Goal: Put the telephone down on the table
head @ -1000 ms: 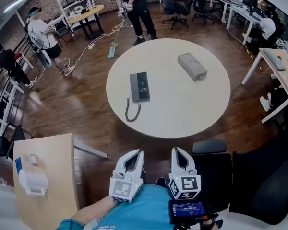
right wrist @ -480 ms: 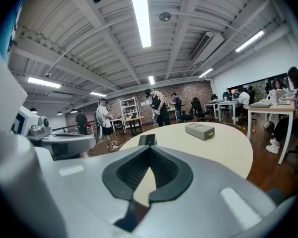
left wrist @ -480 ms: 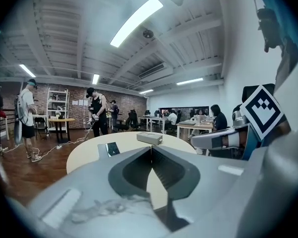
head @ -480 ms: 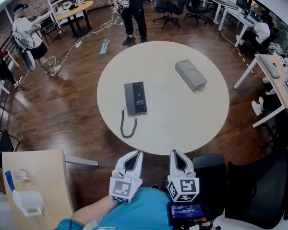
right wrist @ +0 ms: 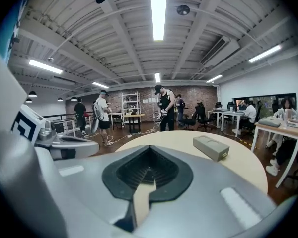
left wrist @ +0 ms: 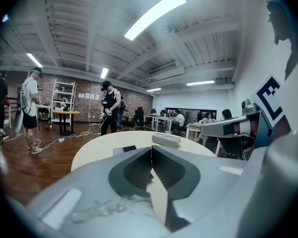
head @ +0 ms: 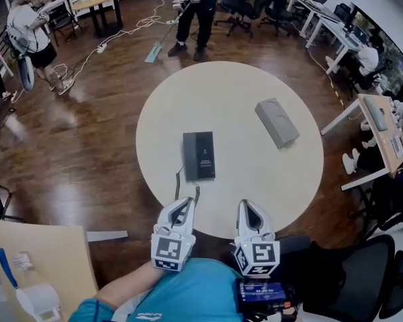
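Note:
A dark grey telephone (head: pixel 199 155) lies flat near the middle of the round white table (head: pixel 255 170). Its coiled cord (head: pixel 178 183) trails toward the near edge. My left gripper (head: pixel 186 202) is shut and holds nothing; its tips hang over the table's near edge, just short of the cord. To its right, my right gripper (head: pixel 246 205) is also shut and empty, over the same edge. In the left gripper view the closed gripper (left wrist: pixel 151 147) points at the telephone (left wrist: pixel 130 148). The right gripper view shows my right gripper (right wrist: pixel 149 147) with its jaws meeting and the table beyond.
A light grey box (head: pixel 277 122) lies on the table's right half, also as the box (right wrist: pixel 211 147). A person with a long-handled tool (head: pixel 195 2) stands beyond the table. A wooden desk (head: pixel 47 260) is at lower left, a black chair (head: pixel 349 274) at lower right.
Both grippers have come forward from well short of the table to its near edge, side by side. Their jaws stayed shut. The telephone and box have not moved on the table.

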`<state>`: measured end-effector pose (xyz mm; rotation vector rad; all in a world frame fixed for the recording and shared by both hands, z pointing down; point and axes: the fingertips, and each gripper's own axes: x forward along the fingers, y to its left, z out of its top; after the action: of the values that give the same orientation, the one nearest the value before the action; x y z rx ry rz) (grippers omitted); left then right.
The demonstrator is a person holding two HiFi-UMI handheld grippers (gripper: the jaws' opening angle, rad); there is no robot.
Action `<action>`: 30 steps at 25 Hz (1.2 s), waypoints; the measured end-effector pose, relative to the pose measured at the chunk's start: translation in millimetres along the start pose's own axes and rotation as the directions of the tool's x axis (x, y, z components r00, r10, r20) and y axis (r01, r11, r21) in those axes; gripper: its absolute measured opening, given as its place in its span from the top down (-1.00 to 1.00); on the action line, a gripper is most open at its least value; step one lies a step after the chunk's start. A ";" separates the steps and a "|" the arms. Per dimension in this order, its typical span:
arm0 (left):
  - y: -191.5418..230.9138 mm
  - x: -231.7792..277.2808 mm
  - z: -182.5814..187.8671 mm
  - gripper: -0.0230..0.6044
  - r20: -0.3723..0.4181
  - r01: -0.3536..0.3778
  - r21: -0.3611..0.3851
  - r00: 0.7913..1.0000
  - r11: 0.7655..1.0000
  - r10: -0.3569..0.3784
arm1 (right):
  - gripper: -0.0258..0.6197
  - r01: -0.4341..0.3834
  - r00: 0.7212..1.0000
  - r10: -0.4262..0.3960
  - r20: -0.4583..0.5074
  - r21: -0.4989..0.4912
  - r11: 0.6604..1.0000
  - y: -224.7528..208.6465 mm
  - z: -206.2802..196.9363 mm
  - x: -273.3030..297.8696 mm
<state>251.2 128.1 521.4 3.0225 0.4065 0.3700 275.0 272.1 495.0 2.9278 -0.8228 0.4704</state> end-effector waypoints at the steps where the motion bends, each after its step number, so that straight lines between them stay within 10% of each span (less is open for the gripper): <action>1: 10.7 7.5 0.2 0.89 -0.002 -0.002 -0.004 1.000 1.000 0.002 | 0.94 0.007 1.000 -0.007 0.003 -0.011 1.000 0.1 6.9 7.7; 8: 76.4 70.8 -20.0 0.60 -0.073 0.079 -0.162 0.993 0.984 -0.092 | 0.94 0.058 0.998 -0.059 -0.016 -0.027 0.998 2.3 24.4 46.4; 20: 124.3 182.1 -89.1 0.09 -0.204 0.203 -0.414 0.929 0.888 -0.307 | 0.94 0.083 0.992 -0.085 -0.093 -0.021 0.996 3.2 9.2 80.2; 30: 123.3 224.2 -131.9 -0.08 -0.233 0.226 -0.607 0.865 0.762 -0.443 | 0.94 0.065 0.986 -0.068 -0.149 -0.028 0.997 -14.1 2.4 97.2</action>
<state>459.7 74.5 712.6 2.2319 0.7148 0.8551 361.8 235.3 522.9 2.8454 -0.7044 0.6617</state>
